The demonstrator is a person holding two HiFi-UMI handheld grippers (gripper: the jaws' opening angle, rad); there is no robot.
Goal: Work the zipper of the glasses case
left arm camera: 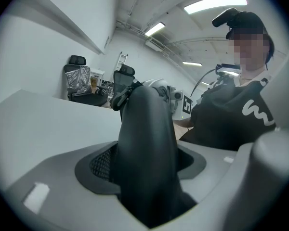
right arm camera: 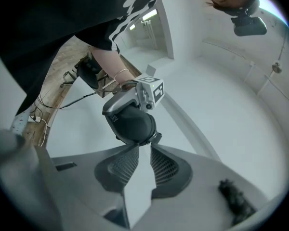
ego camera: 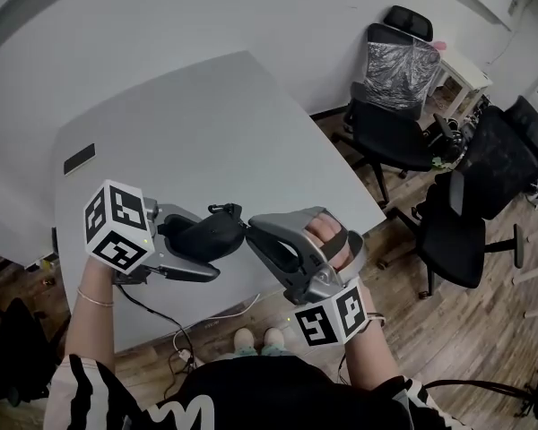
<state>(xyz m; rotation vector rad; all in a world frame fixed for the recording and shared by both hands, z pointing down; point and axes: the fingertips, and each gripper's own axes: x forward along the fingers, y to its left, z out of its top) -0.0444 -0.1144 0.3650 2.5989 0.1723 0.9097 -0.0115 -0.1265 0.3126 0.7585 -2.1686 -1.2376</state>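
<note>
Black glasses case (ego camera: 217, 233) hangs clamped in left gripper (ego camera: 195, 247) over grey table (ego camera: 206, 133), right gripper (ego camera: 251, 229) narrowed at its end, chairs (ego camera: 390, 106) far right.

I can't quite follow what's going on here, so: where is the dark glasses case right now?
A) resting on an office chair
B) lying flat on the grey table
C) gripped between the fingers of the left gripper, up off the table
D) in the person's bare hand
C: the glasses case sits clamped between the fingers of the left gripper, and the head view shows it held up off the table.
</note>
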